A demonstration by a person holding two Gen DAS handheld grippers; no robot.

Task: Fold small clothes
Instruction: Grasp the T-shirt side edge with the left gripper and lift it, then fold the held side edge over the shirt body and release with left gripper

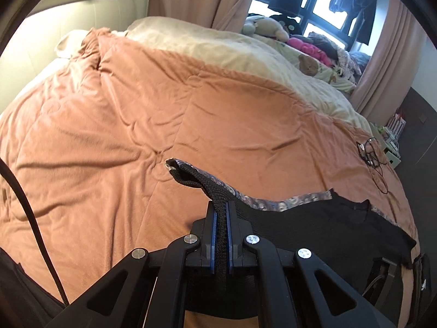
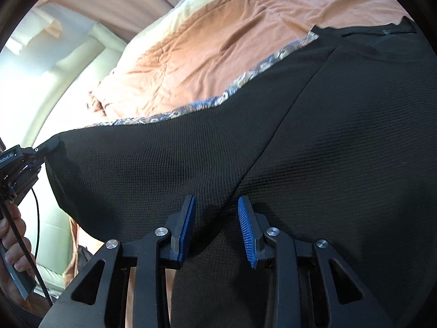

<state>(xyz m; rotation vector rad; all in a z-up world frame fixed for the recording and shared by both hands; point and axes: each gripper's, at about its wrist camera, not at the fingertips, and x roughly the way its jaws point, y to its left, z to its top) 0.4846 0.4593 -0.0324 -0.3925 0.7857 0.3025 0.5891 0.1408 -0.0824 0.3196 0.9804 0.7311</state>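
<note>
A black knitted garment with a blue-grey patterned lining (image 1: 314,218) is seen spread across the lower right of the left wrist view, lying on a bed covered by a wrinkled salmon-pink quilted blanket (image 1: 123,114). A corner of this garment is clamped between the blue pads of the left gripper (image 1: 221,210), which are pressed together on a bunched strip of the fabric at the lower centre of the frame; the pinched corner is lifted off the blanket, with its patterned inside turned outward. In the right wrist view, the same garment (image 2: 327,142) fills most of the frame, and the right gripper (image 2: 217,216) is shown with its blue ribbed pads apart, nothing caught between them, a seam of the black fabric running just beyond the gap. At the left edge of that view the left gripper (image 2: 41,147) is seen holding the stretched corner, with the person's left hand (image 2: 13,240) around its handle. A cream sheet (image 1: 218,46) and plush toys (image 1: 265,26) are visible toward the upper right of the left wrist view.
</note>
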